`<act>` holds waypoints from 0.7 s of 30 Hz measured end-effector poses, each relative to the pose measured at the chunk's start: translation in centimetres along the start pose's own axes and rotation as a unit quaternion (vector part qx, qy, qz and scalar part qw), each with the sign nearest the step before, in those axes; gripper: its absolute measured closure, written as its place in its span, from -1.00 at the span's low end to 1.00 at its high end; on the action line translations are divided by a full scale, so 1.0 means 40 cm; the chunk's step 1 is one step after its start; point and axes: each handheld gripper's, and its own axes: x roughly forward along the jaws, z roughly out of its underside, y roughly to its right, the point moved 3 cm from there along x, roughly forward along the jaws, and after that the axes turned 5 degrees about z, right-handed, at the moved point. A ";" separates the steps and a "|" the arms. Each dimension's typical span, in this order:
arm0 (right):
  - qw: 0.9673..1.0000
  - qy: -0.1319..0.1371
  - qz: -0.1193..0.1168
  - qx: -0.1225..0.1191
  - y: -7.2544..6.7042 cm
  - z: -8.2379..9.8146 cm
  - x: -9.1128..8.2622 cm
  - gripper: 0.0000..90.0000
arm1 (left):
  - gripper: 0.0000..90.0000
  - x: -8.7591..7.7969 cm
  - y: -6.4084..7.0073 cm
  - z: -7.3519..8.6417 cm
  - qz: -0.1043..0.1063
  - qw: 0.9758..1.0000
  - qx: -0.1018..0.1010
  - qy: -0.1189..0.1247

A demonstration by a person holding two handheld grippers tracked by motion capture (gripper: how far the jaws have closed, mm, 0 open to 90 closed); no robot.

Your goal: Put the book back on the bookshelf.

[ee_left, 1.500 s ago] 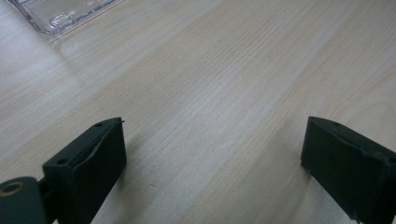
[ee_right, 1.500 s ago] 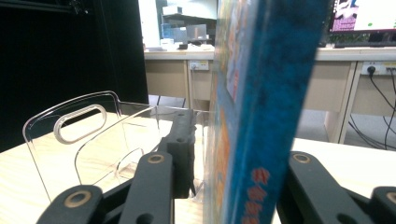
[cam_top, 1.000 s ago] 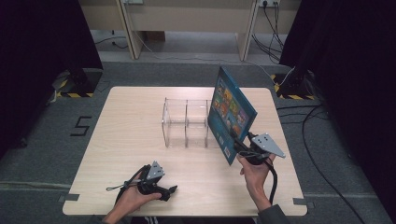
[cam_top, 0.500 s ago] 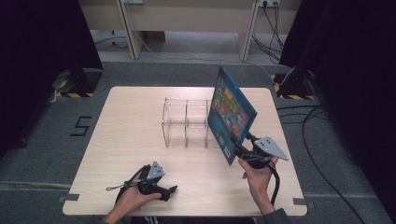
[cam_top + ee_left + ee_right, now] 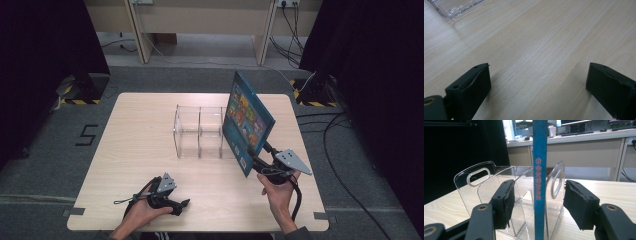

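Now my right tongs [image 5: 537, 205] have just been opening, and the blue book [image 5: 247, 120] stands on edge between the jaws with a gap on either side, its spine [image 5: 539, 170] toward me. It leans at the right end of the clear rack [image 5: 200, 131]. My left tongs [image 5: 537, 85] rest spread wide on the table [image 5: 140, 120], well in front of the rack, holding nothing.

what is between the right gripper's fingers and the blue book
Nothing visible. The thin blue book stands upright in the gap between the right gripper's fingers, whose pads stand clear of its spine on both sides. The clear plastic divider rack is behind it.
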 end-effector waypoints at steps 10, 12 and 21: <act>1.000 0.004 -0.009 0.007 0.005 0.002 -0.018 -0.21 | -0.90 0.000 0.000 0.000 0.000 1.000 0.000 0.000; 1.000 0.006 -0.013 0.005 0.003 0.001 -0.020 -0.21 | -0.90 0.000 0.000 0.000 0.001 1.000 0.000 0.000; 1.000 0.000 -0.010 -0.005 0.001 0.001 -0.035 -0.27 | -0.90 0.000 0.000 0.000 0.001 1.000 0.001 -0.001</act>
